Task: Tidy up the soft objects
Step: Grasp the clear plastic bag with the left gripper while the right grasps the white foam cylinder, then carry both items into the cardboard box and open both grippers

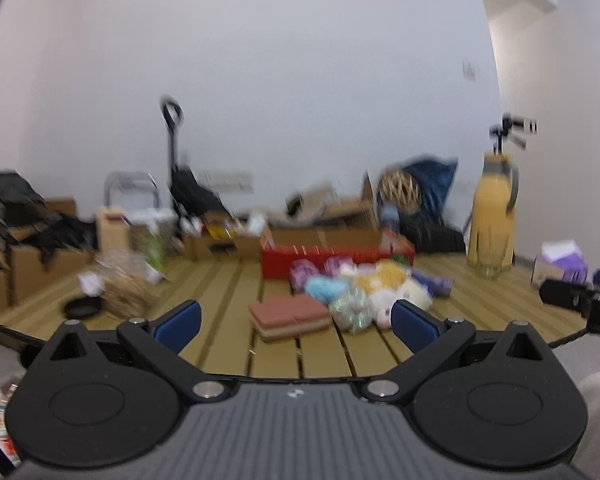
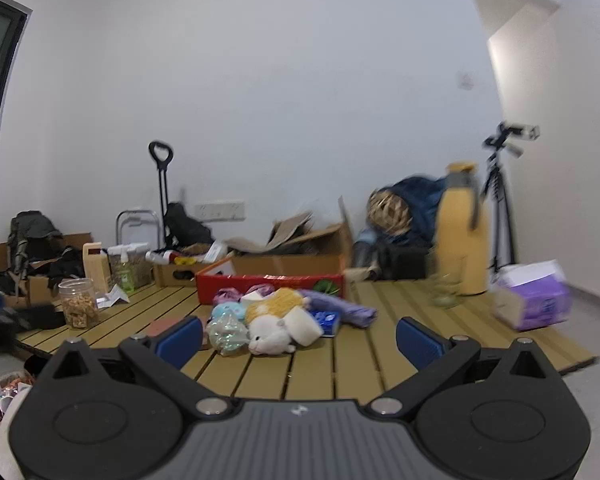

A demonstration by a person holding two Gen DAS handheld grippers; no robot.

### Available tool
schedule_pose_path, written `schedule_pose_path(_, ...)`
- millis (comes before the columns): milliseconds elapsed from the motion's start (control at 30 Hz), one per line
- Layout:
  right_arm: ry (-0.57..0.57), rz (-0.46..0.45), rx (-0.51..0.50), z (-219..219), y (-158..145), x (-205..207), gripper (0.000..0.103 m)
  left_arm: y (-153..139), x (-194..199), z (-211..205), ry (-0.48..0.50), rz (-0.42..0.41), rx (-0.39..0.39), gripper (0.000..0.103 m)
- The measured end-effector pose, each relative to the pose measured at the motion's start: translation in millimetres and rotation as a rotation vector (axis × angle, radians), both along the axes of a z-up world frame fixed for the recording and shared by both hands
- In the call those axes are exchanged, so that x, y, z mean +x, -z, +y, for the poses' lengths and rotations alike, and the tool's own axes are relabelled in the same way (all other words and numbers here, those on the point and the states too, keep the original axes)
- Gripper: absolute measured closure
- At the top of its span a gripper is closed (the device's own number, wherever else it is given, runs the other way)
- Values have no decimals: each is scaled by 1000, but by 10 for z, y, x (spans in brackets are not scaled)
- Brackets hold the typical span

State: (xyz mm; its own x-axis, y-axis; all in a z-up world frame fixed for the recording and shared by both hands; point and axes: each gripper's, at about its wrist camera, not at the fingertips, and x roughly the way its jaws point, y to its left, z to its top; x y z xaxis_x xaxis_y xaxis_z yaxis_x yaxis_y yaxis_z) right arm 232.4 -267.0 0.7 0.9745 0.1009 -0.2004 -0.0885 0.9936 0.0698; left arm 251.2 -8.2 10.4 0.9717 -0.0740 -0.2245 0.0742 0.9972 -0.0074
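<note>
Both tongs hang released, with nothing between their blue pads: the left tongs (image 1: pixel 296 322) and the right tongs (image 2: pixel 299 336) sit short of the heap of soft toys and fluffy pouches (image 2: pixel 272 316), which lies mid-table on the slatted yellow-wood table (image 2: pixel 312 368), just in front of the low red cardboard tray (image 2: pixel 268 282) at twelve o'clock.

The step looks like an approach for a first pick; it would go best by singling out the white plush animal (image 2: pixel 270 336) at the heap's near edge, closing on its bulk rather than a limb, then lifting clear so neighbours are not dragged.

The left view alone shows a folded stack of pink and tan cloth (image 1: pixel 290 316) at nine o'clock of the heap; the right view alone shows sharply a clear jar of brown snacks (image 2: pixel 78 304) at ten o'clock and a purple tissue pack (image 2: pixel 536 300) at two o'clock.
</note>
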Motion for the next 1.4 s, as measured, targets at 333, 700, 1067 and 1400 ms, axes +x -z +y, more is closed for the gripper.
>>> schedule_pose_path(333,-34,221,124,-159,535,1955,16,401,1652,-461,137,124,64,16)
schedule_pose_path(700,-85,387,412,-369,1056,3054,48,775,2428,-650,179,207,61,60)
schedule_pose_path(1067,-68,334,340,-262,1010,2894,52,745,2348,-632,201,158,25,69)
schedule_pose_path(1400,-55,150,90,-13,406,1842,52,132,1418,-339,186,29,-103,70)
